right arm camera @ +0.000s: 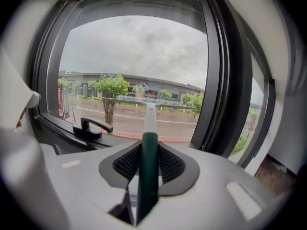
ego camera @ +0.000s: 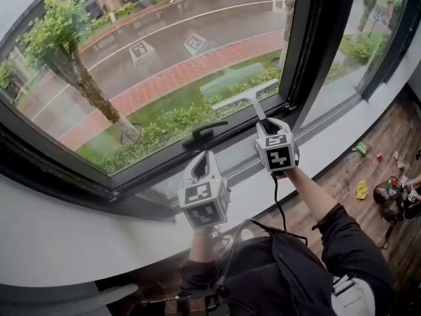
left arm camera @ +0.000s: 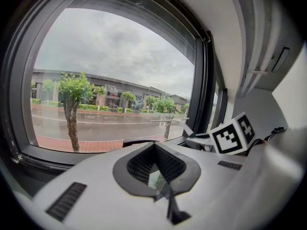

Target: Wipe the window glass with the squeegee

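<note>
The squeegee [ego camera: 239,96] has a pale blade, a white neck and a dark green handle [right arm camera: 148,164]. Its blade [right arm camera: 154,103] lies flat against the lower right part of the window glass [ego camera: 151,51]. My right gripper [ego camera: 266,125] is shut on the green handle, just below the glass near the frame's bottom right corner. My left gripper [ego camera: 209,155] hovers over the sill to the left of it, jaws together with nothing between them [left arm camera: 156,172]. In the left gripper view, the right gripper's marker cube [left arm camera: 233,134] and the blade [left arm camera: 169,120] show at the right.
A black window handle [ego camera: 205,133] sits on the bottom frame between the two grippers. A thick dark mullion [ego camera: 316,45] bounds the pane on the right. The white sill [ego camera: 79,229] runs below. Small objects lie on the wooden floor [ego camera: 385,170] at the right.
</note>
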